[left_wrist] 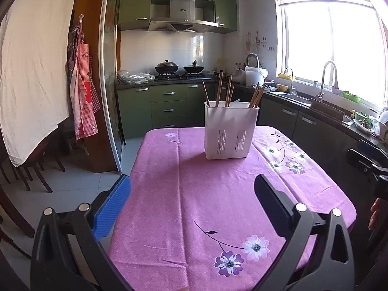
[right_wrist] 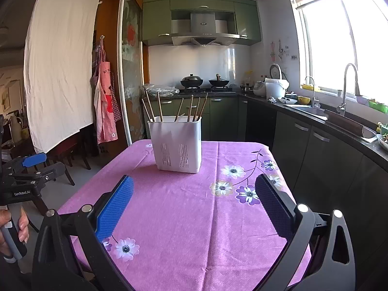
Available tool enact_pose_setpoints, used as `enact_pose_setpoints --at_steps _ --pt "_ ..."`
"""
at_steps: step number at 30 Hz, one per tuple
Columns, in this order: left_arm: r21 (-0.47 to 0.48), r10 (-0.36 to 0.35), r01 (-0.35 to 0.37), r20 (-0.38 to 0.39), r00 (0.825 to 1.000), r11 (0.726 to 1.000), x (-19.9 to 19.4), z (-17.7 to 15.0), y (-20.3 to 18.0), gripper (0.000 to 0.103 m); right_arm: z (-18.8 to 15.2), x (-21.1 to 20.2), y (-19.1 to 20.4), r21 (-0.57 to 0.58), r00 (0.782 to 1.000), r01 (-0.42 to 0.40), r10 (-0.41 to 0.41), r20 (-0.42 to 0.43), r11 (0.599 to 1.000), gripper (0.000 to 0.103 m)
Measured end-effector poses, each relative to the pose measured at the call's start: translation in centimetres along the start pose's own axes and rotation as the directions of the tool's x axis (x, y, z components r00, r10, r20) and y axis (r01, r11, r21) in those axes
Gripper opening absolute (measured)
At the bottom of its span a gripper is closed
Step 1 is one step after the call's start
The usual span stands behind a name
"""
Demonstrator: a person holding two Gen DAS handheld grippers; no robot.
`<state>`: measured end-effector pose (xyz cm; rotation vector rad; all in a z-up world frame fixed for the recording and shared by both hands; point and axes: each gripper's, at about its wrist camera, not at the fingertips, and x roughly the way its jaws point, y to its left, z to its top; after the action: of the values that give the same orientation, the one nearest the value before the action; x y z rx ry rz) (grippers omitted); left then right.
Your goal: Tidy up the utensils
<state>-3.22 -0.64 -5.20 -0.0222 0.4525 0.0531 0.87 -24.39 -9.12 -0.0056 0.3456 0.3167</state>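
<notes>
A white slotted utensil holder (left_wrist: 230, 132) (right_wrist: 176, 143) stands upright on the far half of the pink flowered tablecloth (left_wrist: 206, 206) (right_wrist: 194, 218). Several wooden chopsticks (left_wrist: 229, 94) (right_wrist: 190, 108) stick up out of it, along with what looks like a white spoon (right_wrist: 180, 117). My left gripper (left_wrist: 192, 181) hovers open over the near left part of the table, nothing between its fingers. My right gripper (right_wrist: 194, 181) is open too, well short of the holder. In the right wrist view the left gripper (right_wrist: 36, 165) shows at the left edge, held by a hand (right_wrist: 14, 228).
The table's left edge drops to a tiled floor with wooden chairs (left_wrist: 36, 169). Dark counters with a sink and tap (left_wrist: 327, 80) run along the right under a bright window. A stove with two woks (left_wrist: 179, 69) is at the back. An apron (left_wrist: 83, 92) hangs left.
</notes>
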Motion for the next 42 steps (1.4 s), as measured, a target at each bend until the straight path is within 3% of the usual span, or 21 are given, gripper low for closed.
enact_pose_setpoints --at_steps 42 --pt "0.046 0.015 -0.011 -0.074 0.997 0.999 1.5 0.0 -1.0 0.096 -0.9 1.2 0.2 -0.020 0.999 -0.009 0.008 -0.036 1.000 0.098"
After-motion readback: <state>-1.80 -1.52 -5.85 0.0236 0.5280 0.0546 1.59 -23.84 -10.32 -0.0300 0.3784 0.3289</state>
